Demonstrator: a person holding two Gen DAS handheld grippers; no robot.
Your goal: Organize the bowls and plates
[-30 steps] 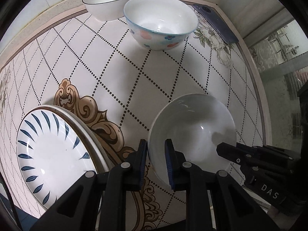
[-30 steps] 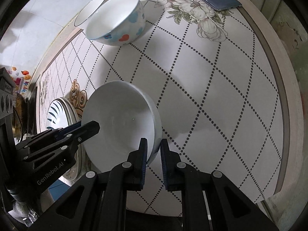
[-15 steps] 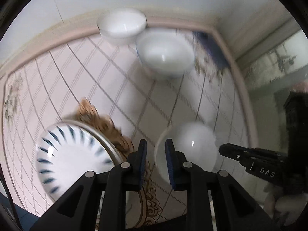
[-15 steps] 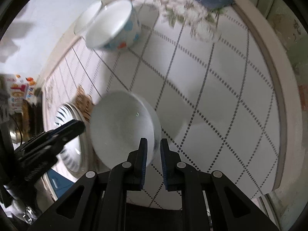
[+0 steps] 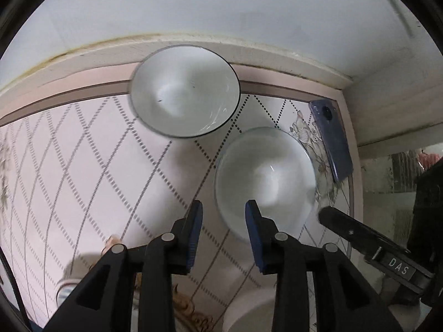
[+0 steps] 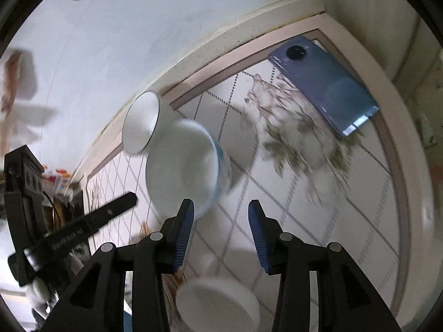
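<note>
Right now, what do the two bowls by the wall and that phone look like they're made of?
Black-rimmed bowl: likely glazed ceramic, white with soft glossy highlights. Blue-rimmed bowl: also looks like glazed ceramic, a bright glint inside. Phone: smooth bluish-purple back, glass or glossy plastic; its sheen leaves that open.

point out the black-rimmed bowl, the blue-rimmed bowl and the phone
black-rimmed bowl [image 5: 184, 91], left wrist view, inner bottom.
blue-rimmed bowl [image 5: 265, 179], left wrist view, inner bottom.
phone [image 6: 326, 85], right wrist view, middle of its back.
</note>
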